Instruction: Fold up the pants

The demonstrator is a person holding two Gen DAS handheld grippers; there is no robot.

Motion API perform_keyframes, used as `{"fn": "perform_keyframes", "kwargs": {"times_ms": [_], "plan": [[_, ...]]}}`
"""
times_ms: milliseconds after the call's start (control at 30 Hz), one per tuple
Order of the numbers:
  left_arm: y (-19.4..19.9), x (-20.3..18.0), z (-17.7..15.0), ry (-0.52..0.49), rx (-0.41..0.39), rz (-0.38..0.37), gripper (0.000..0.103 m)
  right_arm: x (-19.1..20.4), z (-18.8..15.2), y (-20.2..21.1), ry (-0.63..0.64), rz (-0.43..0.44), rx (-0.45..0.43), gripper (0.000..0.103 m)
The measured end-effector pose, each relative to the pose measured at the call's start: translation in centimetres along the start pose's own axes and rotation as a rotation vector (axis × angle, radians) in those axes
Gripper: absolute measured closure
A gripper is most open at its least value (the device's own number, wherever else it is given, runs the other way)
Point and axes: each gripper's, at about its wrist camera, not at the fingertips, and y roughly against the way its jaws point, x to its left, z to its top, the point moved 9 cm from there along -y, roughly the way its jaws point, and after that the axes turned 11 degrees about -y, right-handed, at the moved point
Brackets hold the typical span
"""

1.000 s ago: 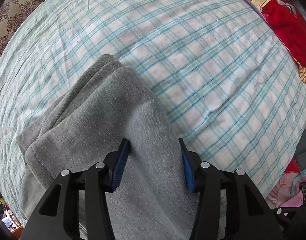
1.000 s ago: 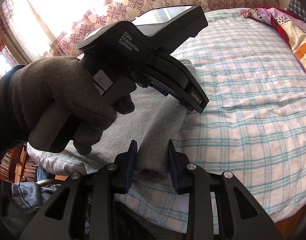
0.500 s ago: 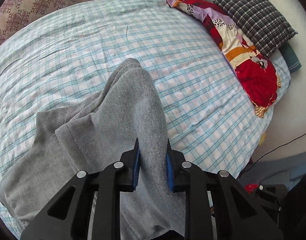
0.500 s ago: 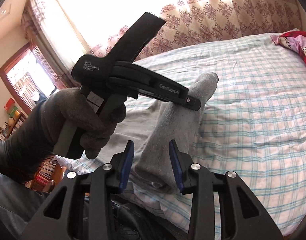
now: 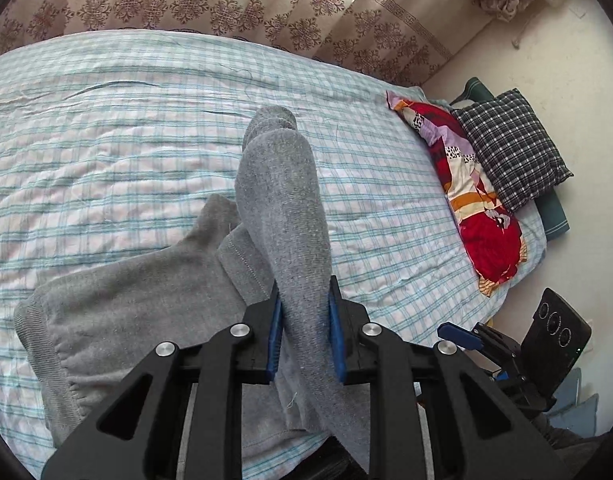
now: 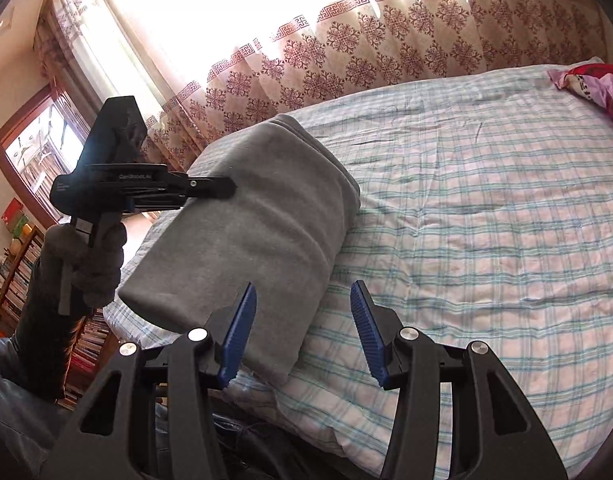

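Pants (image 5: 282,216), grey, draped across the bed (image 5: 106,140) near its front edge; one leg pinched in left tool (image 5: 304,332); right tool (image 6: 302,332) just spreading, parted, empty.

A home bedroom: a bed (image 5: 106,128) in checked sheets, pillow (image 5: 510,144), patterned curtains (image 6: 386,36), bookshelves (image 6: 22,272) by the window.

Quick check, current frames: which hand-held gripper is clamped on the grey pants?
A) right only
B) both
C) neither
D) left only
D: the left hand-held gripper has both blue pads pressed on a lifted fold of the grey pants, while the right hand-held gripper stands open with its pads clear of the cloth.
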Motion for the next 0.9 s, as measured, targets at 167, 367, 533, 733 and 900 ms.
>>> {"fn": "perform_keyframes", "kwargs": {"times_ms": [167, 367, 533, 733, 900], "plan": [[3.2, 6.0, -2.0, 0.093, -0.045, 0.006, 0.083, 1.2, -1.0, -2.5, 0.020, -0.018, 0.049, 0.053], [4.8, 12.4, -5.8, 0.201, -0.059, 0.018, 0.083, 2.9, -2.0, -5.4, 0.047, -0.031, 0.112, 0.053], [4.1, 16.4, -8.7, 0.257, -0.060, 0.017, 0.083, 4.8, -2.8, -8.3, 0.088, -0.035, 0.170, 0.053], [5.4, 18.6, -9.2, 0.283, -0.116, -0.002, 0.088, 7.9, -4.0, -11.1, 0.160, -0.011, 0.230, 0.053], [8.5, 20.9, -8.5, 0.313, -0.197, 0.029, 0.100, 9.7, -5.3, -12.8, 0.213, 0.005, 0.282, 0.053]]}}
